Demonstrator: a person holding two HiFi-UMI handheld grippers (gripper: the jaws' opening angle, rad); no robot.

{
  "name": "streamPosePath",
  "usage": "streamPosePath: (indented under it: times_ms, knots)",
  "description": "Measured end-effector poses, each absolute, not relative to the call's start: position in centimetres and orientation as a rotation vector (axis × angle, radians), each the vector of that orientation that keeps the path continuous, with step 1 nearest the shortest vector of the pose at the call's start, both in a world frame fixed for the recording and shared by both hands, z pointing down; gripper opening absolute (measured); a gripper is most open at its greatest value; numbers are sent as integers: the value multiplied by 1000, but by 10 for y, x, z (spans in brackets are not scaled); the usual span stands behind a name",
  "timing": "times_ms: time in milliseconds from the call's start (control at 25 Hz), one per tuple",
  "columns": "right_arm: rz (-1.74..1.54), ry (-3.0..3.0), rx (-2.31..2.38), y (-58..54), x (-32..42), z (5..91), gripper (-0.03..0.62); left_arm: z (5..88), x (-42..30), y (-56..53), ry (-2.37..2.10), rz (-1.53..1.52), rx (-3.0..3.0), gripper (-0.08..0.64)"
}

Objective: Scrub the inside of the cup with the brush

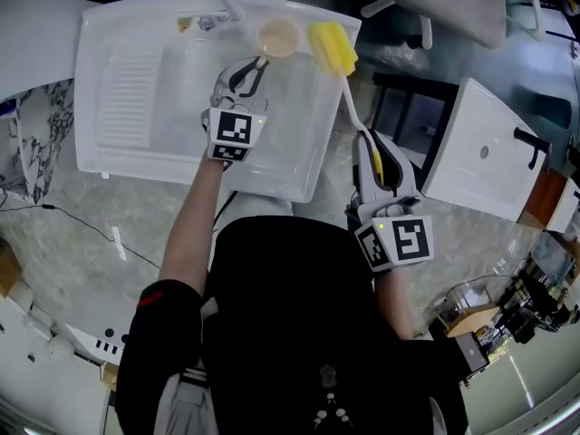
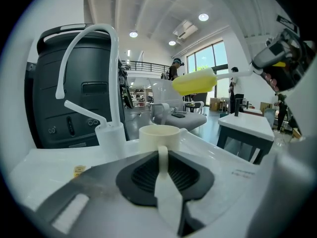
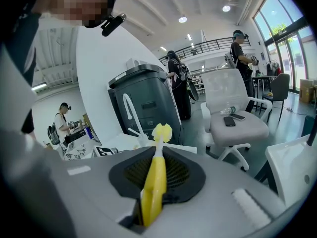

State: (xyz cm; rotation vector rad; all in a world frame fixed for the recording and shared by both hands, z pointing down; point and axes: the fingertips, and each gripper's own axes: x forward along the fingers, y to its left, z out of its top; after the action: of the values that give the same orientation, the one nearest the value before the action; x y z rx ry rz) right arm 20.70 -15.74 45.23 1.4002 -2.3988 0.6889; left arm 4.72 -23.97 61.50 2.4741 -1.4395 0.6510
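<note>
We see one cream ceramic cup (image 1: 278, 36) at the far edge of the white plastic sink basin (image 1: 118, 80), its handle clamped in our left tool (image 1: 256, 64). Our right tool (image 1: 372, 148) grips the yellow handle of one long sponge-headed brush (image 1: 333, 48), whose head hovers just beside the cup, at the basin's far right corner.

Ref: white office chair (image 3: 233, 110). Dark grey bin (image 3: 143, 95) just left of it, tall windows (image 3: 290, 29) to its right, mezzanine railing (image 3: 208, 46) behind and above. Glossy grey floor (image 3: 196, 129) underneath. High white ceiling, round recessed lights (image 3: 183, 19) overhead. White table (image 2: 245, 123) right of chair.
</note>
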Motion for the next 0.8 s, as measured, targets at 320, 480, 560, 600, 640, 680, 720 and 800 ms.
streamPosePath:
  times_ms: [320,480,560,600,640,680,720,800]
  knots:
    - [672,-2410,1377,-144,192,446,43,585,30,-204,-1391,693,2561,55]
    - [665,-2429,1335,-135,179,444,43,561,15,-184,-1399,719,2616,55]
    - [646,-2439,1304,-130,169,441,43,556,5,-174,-1409,726,2614,55]
    - [632,-2445,1285,-127,163,439,43,554,-1,-169,-1412,726,2608,55]
    - [616,-2452,1264,-124,158,437,43,550,-6,-165,-1411,729,2613,55]
    - [601,-2457,1241,-120,153,436,43,543,-10,-163,-1406,733,2628,55]
    - [586,-2462,1218,-117,148,434,43,536,-13,-161,-1400,735,2645,55]
    - [551,-2468,1168,-111,140,431,43,526,-20,-157,-1388,743,2668,55]
